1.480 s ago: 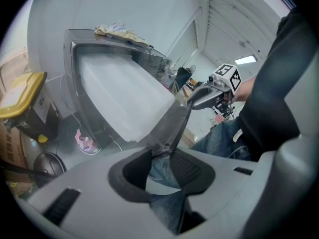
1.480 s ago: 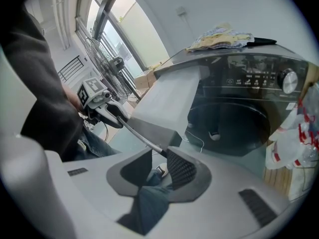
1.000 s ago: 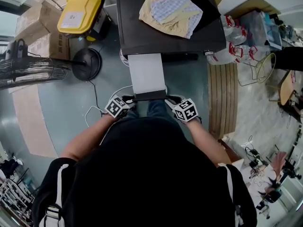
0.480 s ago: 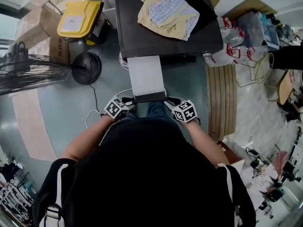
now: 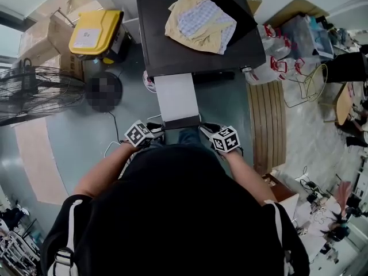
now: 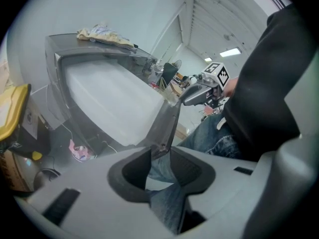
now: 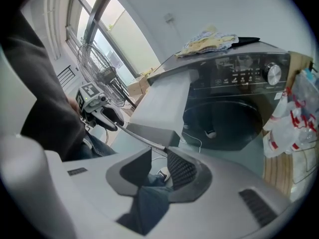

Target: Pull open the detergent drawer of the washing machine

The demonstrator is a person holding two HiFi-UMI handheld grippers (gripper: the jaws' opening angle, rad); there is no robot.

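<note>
Out before the washing machine (image 5: 172, 50), the detergent drawer (image 5: 177, 96) stands far extended toward the person. The left claw (image 5: 155, 127) and right claw (image 5: 205, 129) each clamp one end of its front. Pull evenly and straight, so it doesn't jam.

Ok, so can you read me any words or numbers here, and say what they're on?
Nothing can be read.
White label on the yellow plastic box lid: too small to read.
Lit marks on the dark washing machine's control panel: blurred.
Red print on the clear plastic bags: too small.
</note>
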